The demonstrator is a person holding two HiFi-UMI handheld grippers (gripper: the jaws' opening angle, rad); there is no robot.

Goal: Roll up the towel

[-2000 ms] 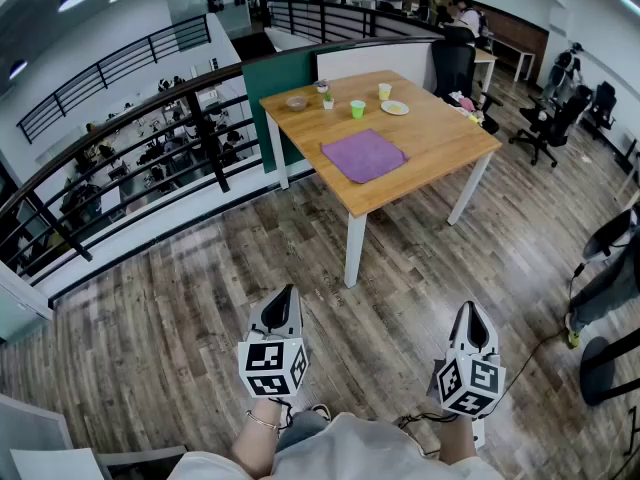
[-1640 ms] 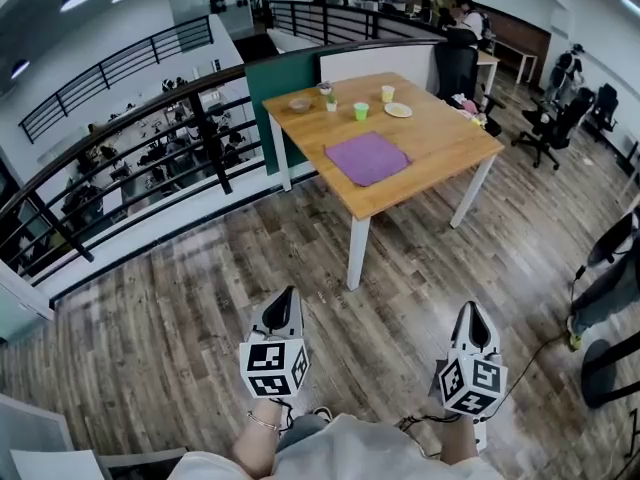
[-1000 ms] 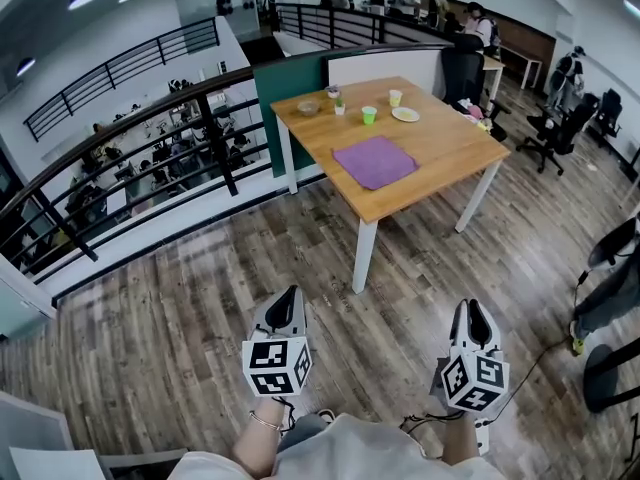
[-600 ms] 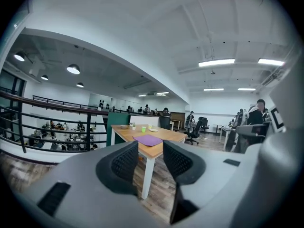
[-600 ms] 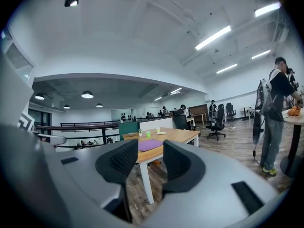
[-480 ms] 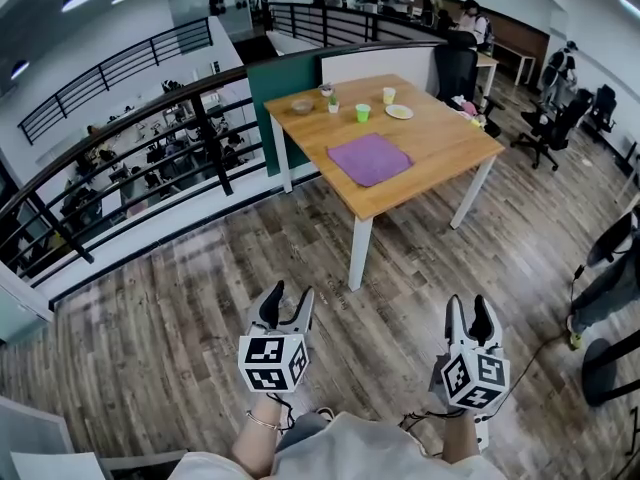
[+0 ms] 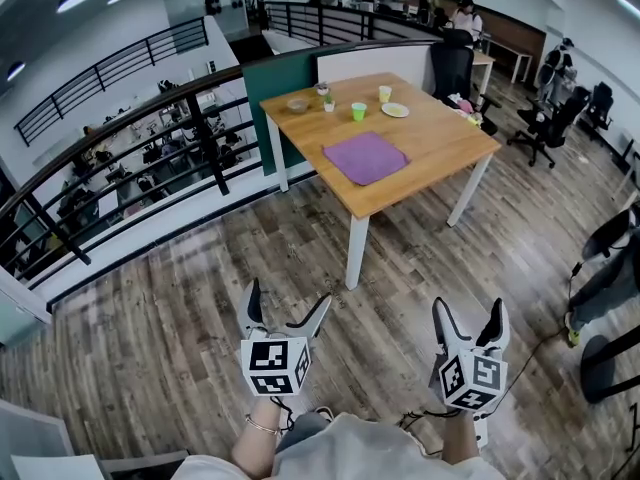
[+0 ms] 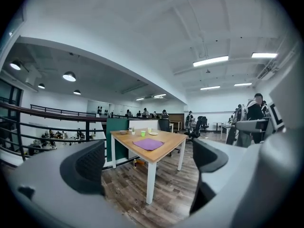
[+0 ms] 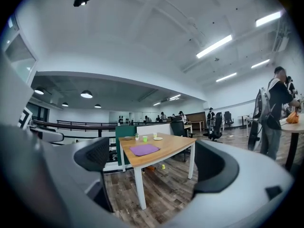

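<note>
nothing of the roll is done yet. the purple towel [image 7: 364, 157] lies flat and spread out on the wooden table [image 7: 440, 138], toward its near edge, with no fold or curl that i can see. you stand well back from it on the plank floor [image 7: 150, 328], and both grippers are held low in front of you, far from the table.

your left gripper [image 7: 288, 303] has just been opening its jaws; they stand wide apart with nothing between them. in the left gripper view only the distant table shows through the gap. your right gripper [image 7: 468, 313] has just been opening too and is just as wide and just as empty.

as i judge it, the whole job is ahead of you: walk up to the table, take one edge of the towel, and turn it over on itself until it is a roll.

a green cup [image 7: 358, 111], a yellow cup [image 7: 385, 93], a plate [image 7: 395, 109] and a small bowl [image 7: 297, 103] sit along the far side — apart from the towel, so they shouldn't be in your way.
</note>
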